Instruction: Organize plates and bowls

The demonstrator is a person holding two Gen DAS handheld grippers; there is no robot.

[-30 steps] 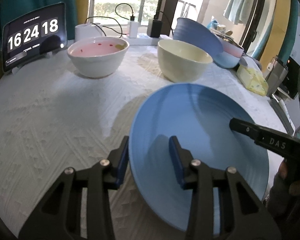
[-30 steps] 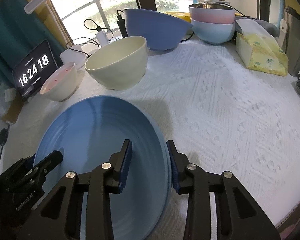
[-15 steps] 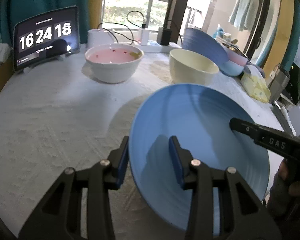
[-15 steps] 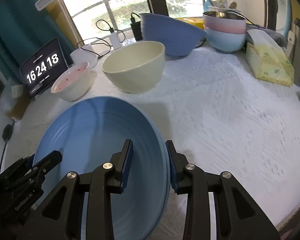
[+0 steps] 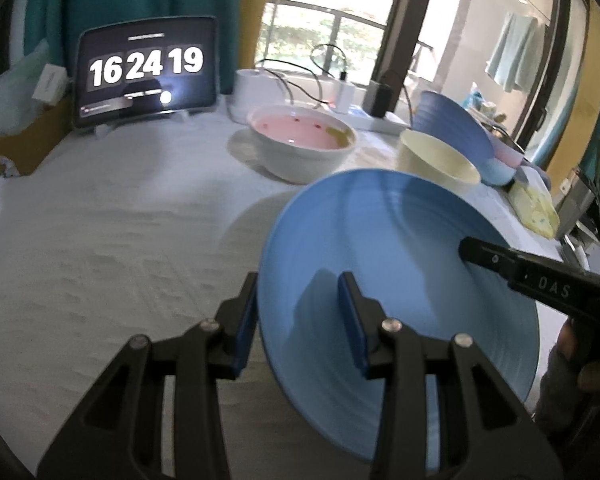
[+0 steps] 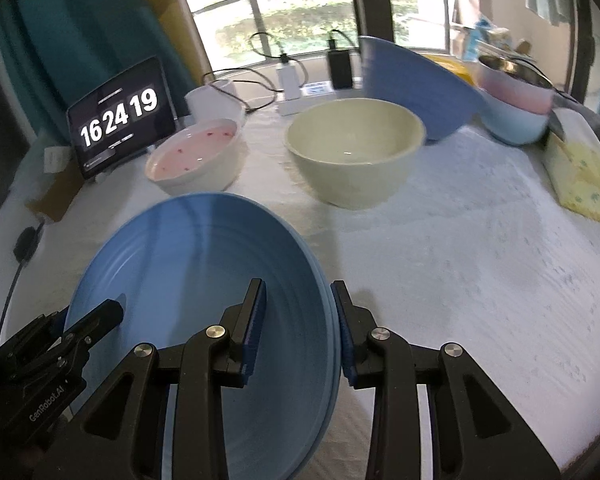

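A large blue plate hangs tilted over the white tablecloth, held from both sides. My left gripper is shut on its left rim, one pad under it and one inside. In the right wrist view my right gripper is shut on the plate's right rim, which shows a doubled edge. Each view also shows the other gripper: the right gripper and the left gripper. Beyond stand a white bowl with a pink inside and a cream bowl.
A tilted dark blue bowl leans at the back next to stacked pink and light blue bowls. A tablet clock stands at the back left, with a power strip and cables by the window. A yellow tissue pack lies at the right.
Both grippers have carried the blue plate to the left and slightly up. The bowls now sit further right and farther off in both views. Both grips are unchanged.
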